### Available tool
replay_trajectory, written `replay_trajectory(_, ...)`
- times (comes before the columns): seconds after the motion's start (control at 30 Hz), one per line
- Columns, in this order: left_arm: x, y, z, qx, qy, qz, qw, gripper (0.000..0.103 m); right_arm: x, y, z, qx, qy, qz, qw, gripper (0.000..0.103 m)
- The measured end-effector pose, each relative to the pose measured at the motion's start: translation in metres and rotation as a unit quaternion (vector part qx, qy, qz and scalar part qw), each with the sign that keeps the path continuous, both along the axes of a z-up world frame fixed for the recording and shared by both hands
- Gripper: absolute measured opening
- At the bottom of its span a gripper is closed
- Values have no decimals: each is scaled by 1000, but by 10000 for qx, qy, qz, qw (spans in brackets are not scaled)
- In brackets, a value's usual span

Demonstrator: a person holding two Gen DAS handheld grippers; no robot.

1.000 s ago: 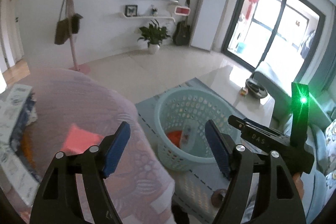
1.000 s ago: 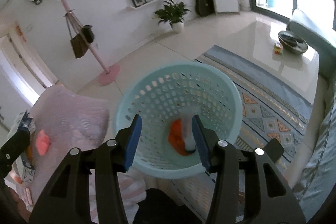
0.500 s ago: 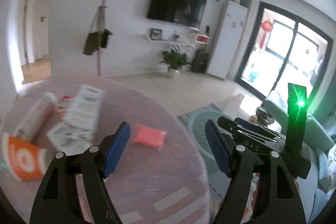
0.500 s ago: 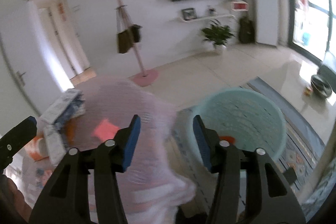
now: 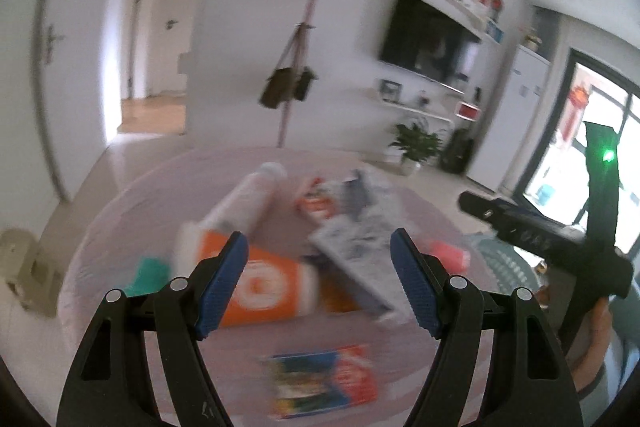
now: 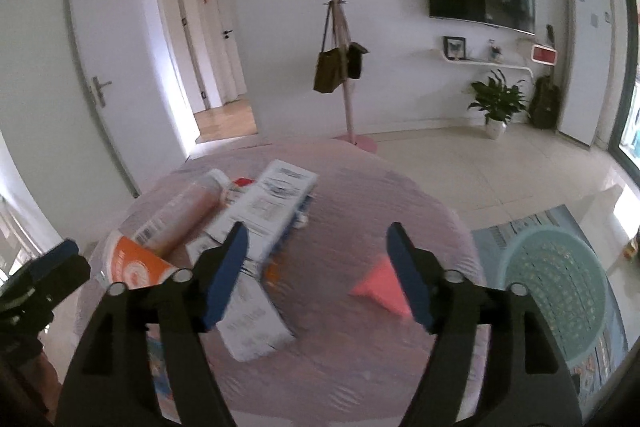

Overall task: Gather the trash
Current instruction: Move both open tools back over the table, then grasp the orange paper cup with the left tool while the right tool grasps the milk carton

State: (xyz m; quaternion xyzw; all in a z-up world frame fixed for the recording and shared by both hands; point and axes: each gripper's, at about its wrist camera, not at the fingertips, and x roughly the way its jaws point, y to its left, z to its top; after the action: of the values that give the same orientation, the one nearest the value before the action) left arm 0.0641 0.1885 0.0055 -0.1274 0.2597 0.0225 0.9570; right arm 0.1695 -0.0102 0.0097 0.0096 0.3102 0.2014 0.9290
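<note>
Several pieces of trash lay uncollected on the table [image 6: 360, 367]: a tube [image 6: 180, 215], an orange cup [image 5: 260, 283], a white box [image 6: 276, 203], a pink packet [image 6: 380, 289] and a colourful wrapper [image 5: 324, 383]. Both grippers hovered empty, the left gripper [image 5: 320, 281] spread wide, the right gripper's [image 6: 316, 273] jaws opening (basket [image 6: 556, 291] waiting on the floor beside the table).

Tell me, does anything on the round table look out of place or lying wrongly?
Yes. The table is littered: an orange cup and a tube lie on their sides, white boxes are piled askew over each other, and a pink piece lies apart near the edge. Nothing looks spilled. The basket stands upright on the floor.
</note>
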Motion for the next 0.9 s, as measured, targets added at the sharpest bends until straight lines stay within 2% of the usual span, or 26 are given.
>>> replay_trajectory(0.13,2,42,-13,-151,227,191,9994,70,18,26,-6,-19,288,17,9996,81)
replay_trajectory(0.27,10,73,-29,-395,480,103,9980,70,36,49,-14,-166,505,-81,9986,81)
replay_trajectory(0.43,23,94,-48,-599,673,-6,9959,70,57,72,-28,-418,727,-312,9960,81)
replay_trajectory(0.53,31,90,-55,-642,789,-140,9947,70,70,78,-36,-511,910,-404,9937,81)
replay_trajectory(0.67,37,87,-66,-672,901,-303,9932,61,80,74,-47,-382,1204,-401,9912,81)
replay_trajectory(0.77,35,86,-70,-854,930,-427,9911,51,81,70,-53,-330,1336,-322,9900,81)
replay_trajectory(0.8,32,85,-70,-905,929,-462,9905,49,81,70,-54,-315,1362,-288,9898,79)
replay_trajectory(0.87,28,81,-69,-907,937,-521,9901,43,80,67,-56,-248,1439,-199,9891,67)
replay_trajectory(0.9,25,79,-69,-922,935,-562,9897,42,79,65,-58,-231,1483,-152,9886,57)
